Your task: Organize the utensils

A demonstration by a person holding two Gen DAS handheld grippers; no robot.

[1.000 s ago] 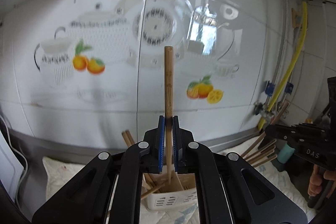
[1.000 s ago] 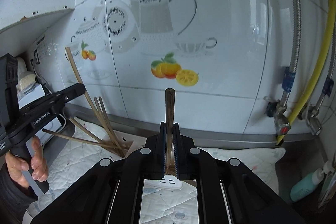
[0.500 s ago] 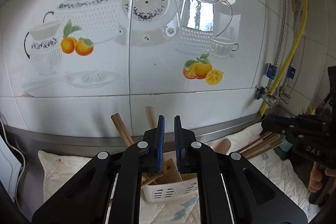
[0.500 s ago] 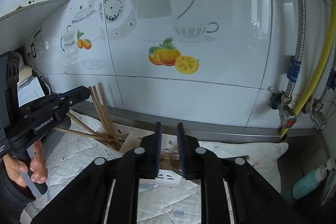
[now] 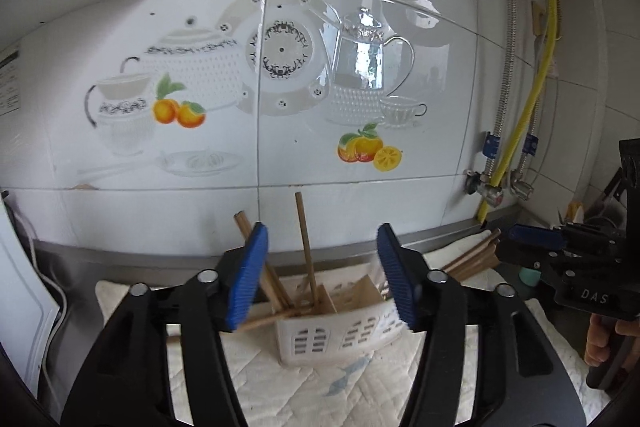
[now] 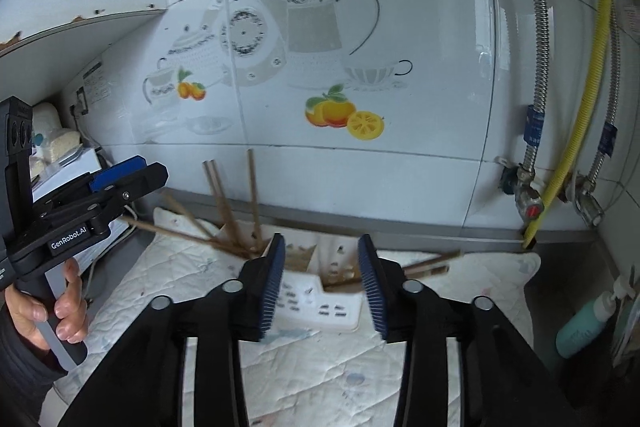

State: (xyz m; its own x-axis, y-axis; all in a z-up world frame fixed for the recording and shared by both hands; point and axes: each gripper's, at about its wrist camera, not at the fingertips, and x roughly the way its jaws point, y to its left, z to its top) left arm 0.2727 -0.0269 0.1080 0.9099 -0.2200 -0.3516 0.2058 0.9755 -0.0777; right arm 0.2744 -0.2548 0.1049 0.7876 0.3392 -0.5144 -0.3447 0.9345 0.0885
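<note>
A white slotted plastic holder [image 5: 340, 337] stands on a quilted cloth; it also shows in the right wrist view [image 6: 320, 303]. Several wooden chopsticks [image 5: 306, 247] lean in it, some upright, some sticking out sideways [image 6: 224, 215]. More chopsticks [image 6: 424, 265] jut out on its right. My left gripper [image 5: 322, 277] is open and empty just above and in front of the holder. My right gripper [image 6: 322, 283] is open and empty over the holder. Each gripper also shows in the other's view: the right one [image 5: 532, 235] and the left one [image 6: 116, 175].
The tiled wall [image 5: 280, 87] with teapot and orange pictures is right behind the holder. Gas and water pipes [image 6: 568, 155] run down at the right. A teal bottle [image 6: 580, 327] stands at the right edge. A white appliance [image 5: 20, 307] is at the left.
Both grippers have let go of their chopsticks, which dropped into the holder. Both sets of jaws have opened wide.
</note>
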